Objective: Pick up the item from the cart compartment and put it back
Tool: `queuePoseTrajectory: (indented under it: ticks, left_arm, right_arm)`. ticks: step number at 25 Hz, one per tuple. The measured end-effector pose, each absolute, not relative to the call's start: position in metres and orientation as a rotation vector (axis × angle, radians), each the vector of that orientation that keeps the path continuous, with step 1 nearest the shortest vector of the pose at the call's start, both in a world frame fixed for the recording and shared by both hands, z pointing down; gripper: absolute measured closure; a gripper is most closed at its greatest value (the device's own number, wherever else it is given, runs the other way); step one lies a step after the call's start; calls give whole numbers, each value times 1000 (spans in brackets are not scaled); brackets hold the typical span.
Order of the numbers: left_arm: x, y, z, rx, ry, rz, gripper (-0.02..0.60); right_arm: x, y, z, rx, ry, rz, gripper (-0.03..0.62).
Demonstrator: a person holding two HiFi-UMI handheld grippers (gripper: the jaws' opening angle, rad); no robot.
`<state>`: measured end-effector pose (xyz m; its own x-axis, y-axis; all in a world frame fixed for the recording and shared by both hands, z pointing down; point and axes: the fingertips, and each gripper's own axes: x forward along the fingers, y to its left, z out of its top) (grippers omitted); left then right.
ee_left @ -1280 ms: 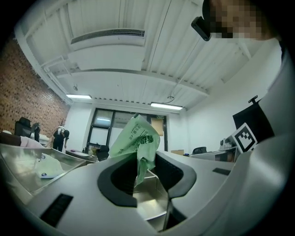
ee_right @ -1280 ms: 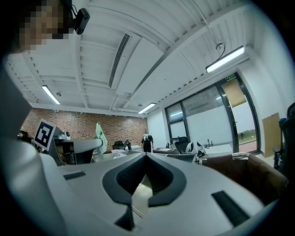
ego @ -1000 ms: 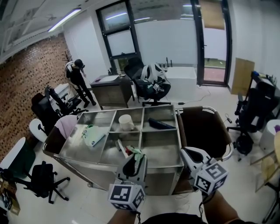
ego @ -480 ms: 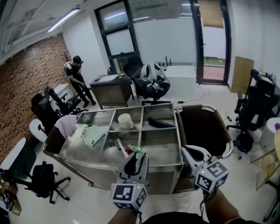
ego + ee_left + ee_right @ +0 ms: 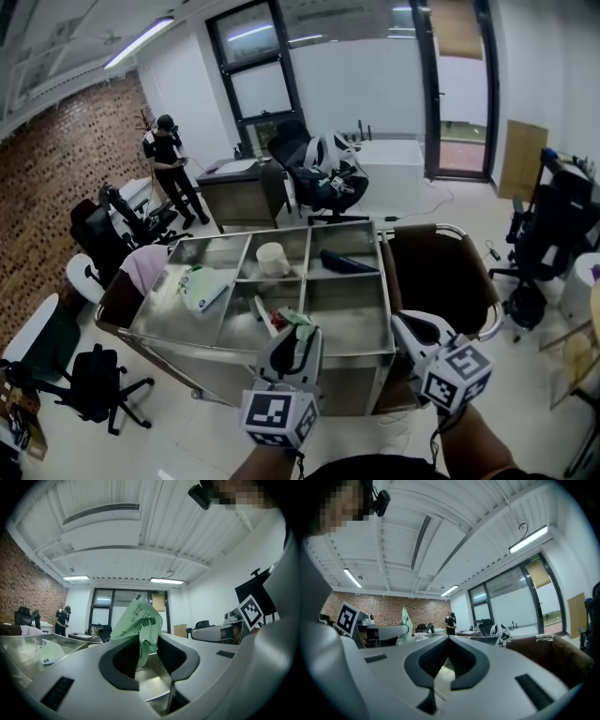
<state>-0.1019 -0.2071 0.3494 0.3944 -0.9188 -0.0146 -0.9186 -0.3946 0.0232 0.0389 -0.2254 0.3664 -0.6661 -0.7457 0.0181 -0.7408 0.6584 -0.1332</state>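
Observation:
A steel cart (image 5: 356, 354) with several open compartments stands below me. My left gripper (image 5: 294, 339) hovers over its near middle compartment, shut on a thin green plastic packet (image 5: 299, 329) that sticks up from the jaws. The left gripper view shows the packet (image 5: 139, 619) pinched upright between the two pads of my left gripper (image 5: 149, 641). Just off the cart's near right corner is my right gripper (image 5: 413, 327); in its own view the right gripper (image 5: 448, 638) is shut with nothing in it.
Other compartments hold a white cup (image 5: 271, 260), a black flat item (image 5: 346, 263), a pale green pack (image 5: 202, 287) and a red-and-white item (image 5: 264, 318). A brown bag (image 5: 436, 274) hangs at the cart's right end. Office chairs (image 5: 89, 384), a desk (image 5: 239, 192) and a standing person (image 5: 172, 161) surround it.
Both grippers keep their places and grips. The person at the back left has straightened up and shifted slightly.

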Motion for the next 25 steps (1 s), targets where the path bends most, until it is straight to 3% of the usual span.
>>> queuePoseTrajectory:
  ticks: [13, 25]
  left_arm:
    - [-82, -290, 346, 2623, -1748, 156, 474]
    - [-54, -355, 410, 2500, -1537, 615, 472]
  right_arm:
    - [54, -228, 365, -1299, 2793, -192, 572]
    - [63, -225, 357, -1329, 2763, -195, 572]
